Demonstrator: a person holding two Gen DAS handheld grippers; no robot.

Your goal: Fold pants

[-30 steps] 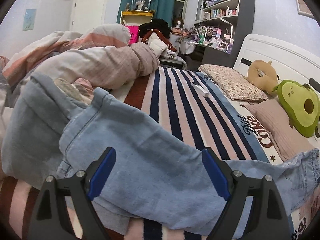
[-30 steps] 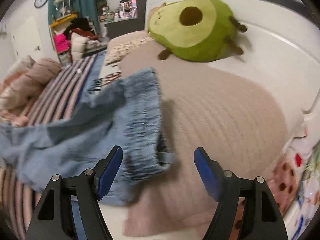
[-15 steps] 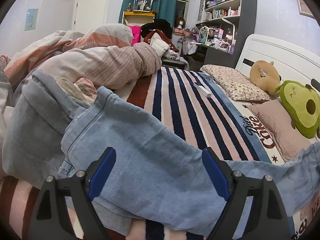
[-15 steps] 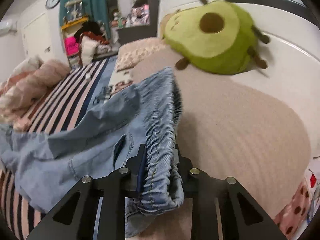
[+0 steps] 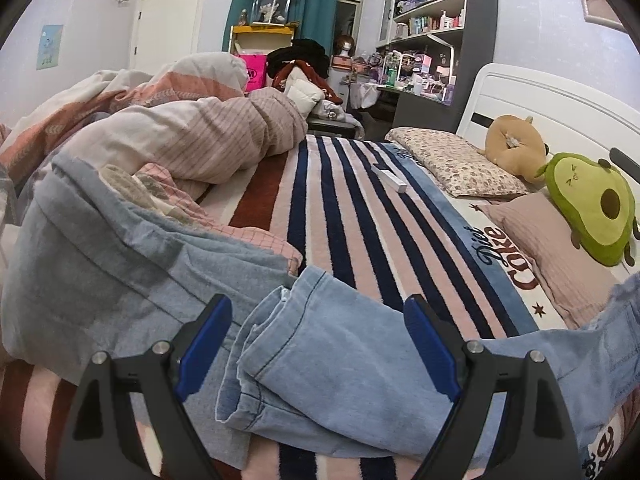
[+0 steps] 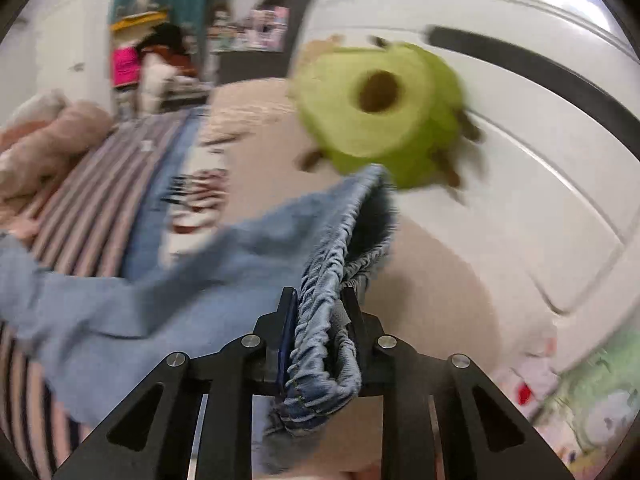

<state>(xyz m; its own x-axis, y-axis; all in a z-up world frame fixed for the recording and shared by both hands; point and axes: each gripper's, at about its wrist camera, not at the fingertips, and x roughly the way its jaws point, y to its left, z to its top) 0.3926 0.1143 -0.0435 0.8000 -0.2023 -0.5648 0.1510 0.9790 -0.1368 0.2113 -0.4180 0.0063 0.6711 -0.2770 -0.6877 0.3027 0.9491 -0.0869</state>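
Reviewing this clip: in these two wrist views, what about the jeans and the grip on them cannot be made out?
- Right wrist view: motion blur smears the jeans and avocado plush; seams and pockets are unreadable.
- Right wrist view: the right gripper has its jaws shut on the elastic waistband; how many layers are pinched is hidden by the bunched fabric.
- Left wrist view: the waistband end runs off the right edge.
- Left wrist view: below the open left gripper, the jeans leg's near edge is hidden.

Your light blue denim pants [image 5: 340,360] lie across the striped bed blanket [image 5: 360,216], rumpled quilt [image 5: 192,136] behind-left, green avocado plush [image 5: 592,208] on the pillow right, probably against the headboard.
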